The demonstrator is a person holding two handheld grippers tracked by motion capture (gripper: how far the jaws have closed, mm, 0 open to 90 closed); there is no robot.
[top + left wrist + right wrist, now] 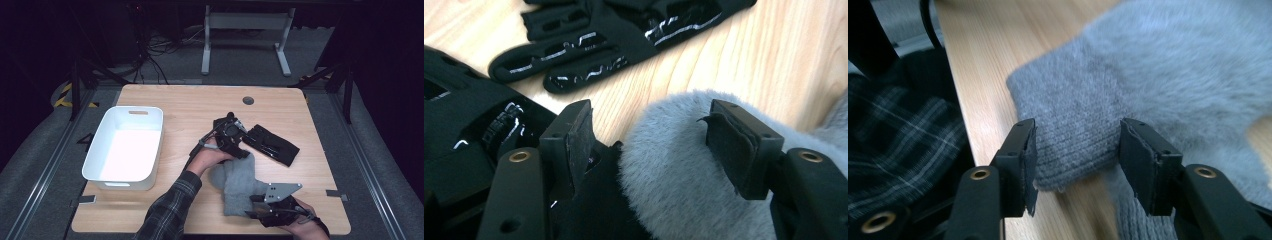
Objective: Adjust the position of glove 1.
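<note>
While your right gripper (1075, 165) hovers nearest you, jaws spread wide either side of the grey glove's (239, 187) ribbed cuff (1073, 145) and not yet clamped, your left gripper (654, 142) sits farther out, jaws apart over the glove's fluffy end, holding nothing. You look to be at the grasp stage; next, close both on the fabric squarely. Count with me: 1 grey glove mid-table, 2 black gloves (270, 144) just beyond it, 1 white bin (102, 175) at far left on the table (190, 105).

Lab: dark curtains, floor cables (152, 47), wooden table (190, 107).
</note>
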